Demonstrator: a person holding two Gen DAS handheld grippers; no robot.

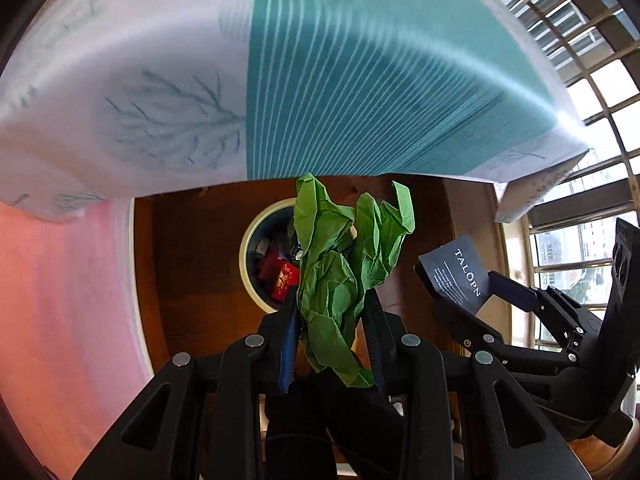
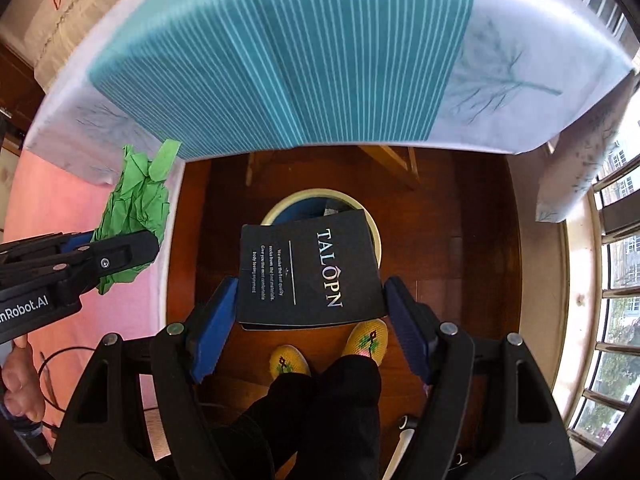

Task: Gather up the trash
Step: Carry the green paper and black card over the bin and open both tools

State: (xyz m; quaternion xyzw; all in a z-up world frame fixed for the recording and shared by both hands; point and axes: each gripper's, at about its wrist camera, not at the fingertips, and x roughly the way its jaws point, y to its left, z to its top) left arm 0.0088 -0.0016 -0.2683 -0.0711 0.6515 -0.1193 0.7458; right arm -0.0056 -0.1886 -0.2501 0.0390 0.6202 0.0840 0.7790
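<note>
I see a crumpled green paper [image 1: 340, 280] squeezed tight between the two pads of my left gripper [image 1: 332, 320]. It sticks up out of the tongs, right above a round trash bin [image 1: 250, 236] with a pale rim. The bin sits on the brown wood floor [image 1: 192, 272], and it already has red stuff inside.

My right gripper [image 2: 308, 304] is clamped on a dark card [image 2: 308, 272] with the word TALOPN on it. The blue pads press on both side edges of the card. The card hangs over the same bin [image 2: 372, 224] and hides most of it.

Both tongs point down at the floor, side by side.

Past the bin hangs a cloth [image 2: 280, 60] with teal stripes and white parts with tree drawings. Below the card I see two yellow slippers [image 2: 368, 340] and black trouser legs [image 2: 320, 408]. A hand [image 2: 20, 384] shows at the left edge. Windows with bars [image 2: 616, 280] are on the right.
</note>
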